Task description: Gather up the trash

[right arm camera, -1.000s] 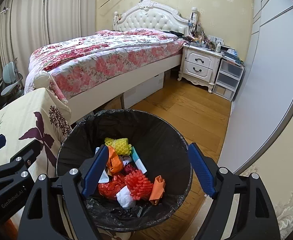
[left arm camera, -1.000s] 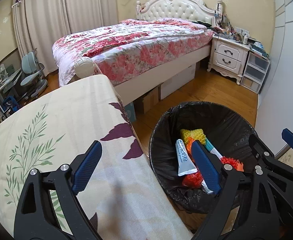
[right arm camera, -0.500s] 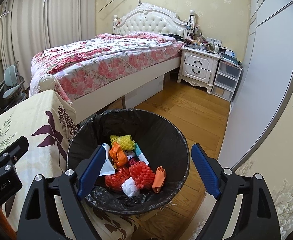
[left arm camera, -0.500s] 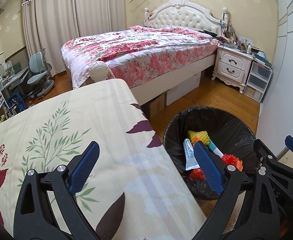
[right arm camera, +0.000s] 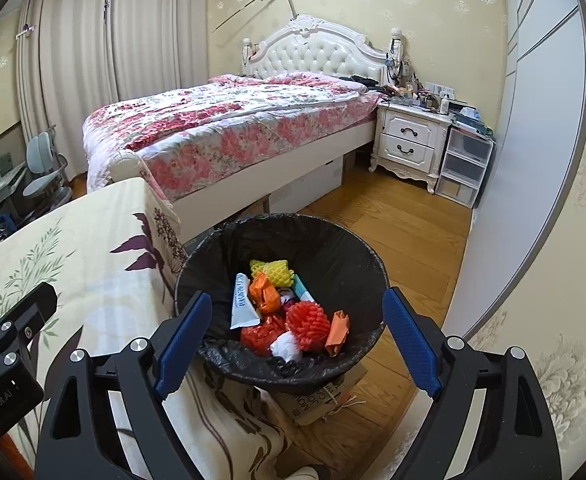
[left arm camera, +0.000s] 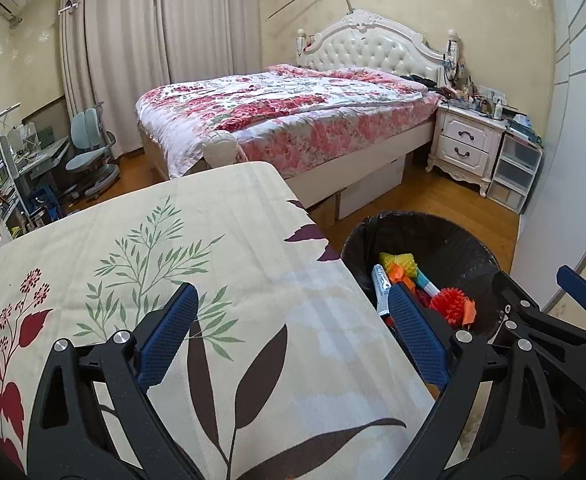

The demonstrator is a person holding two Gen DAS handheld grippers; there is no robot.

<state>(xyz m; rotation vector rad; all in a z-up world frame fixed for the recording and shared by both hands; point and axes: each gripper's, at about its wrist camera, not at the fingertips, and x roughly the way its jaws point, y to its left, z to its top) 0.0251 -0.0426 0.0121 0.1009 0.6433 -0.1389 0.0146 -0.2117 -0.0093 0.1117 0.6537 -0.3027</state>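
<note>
A bin with a black liner (right arm camera: pixel 333 240) stands on the floor beside the table's right edge. It holds a white tube (right arm camera: pixel 243 304), a yellow foam net (right arm camera: pixel 273 272), a red foam net (right arm camera: pixel 307 320), orange wrappers (right arm camera: pixel 263 294) and a white crumpled scrap (right arm camera: pixel 285 346). My right gripper (right arm camera: pixel 297 300) hangs open above the bin, with nothing between its fingers. My left gripper (left arm camera: pixel 291 300) is open and empty over the floral tablecloth (left arm camera: pixel 173 240). From there the bin (left arm camera: pixel 453 240) lies to the right, partly hidden behind the right finger.
A bed with a red floral quilt (left arm camera: pixel 293 120) stands behind the table. At the back right are a white nightstand (left arm camera: pixel 469 148) and plastic drawers (left arm camera: pixel 513 176). A desk chair (left arm camera: pixel 89 148) sits far left, and a cardboard box (right arm camera: pixel 325 396) lies under the bin.
Both grippers have drawn back and upward. The tablecloth fills more of the left view, and the bin looks smaller and farther off. Both stay open and empty.
</note>
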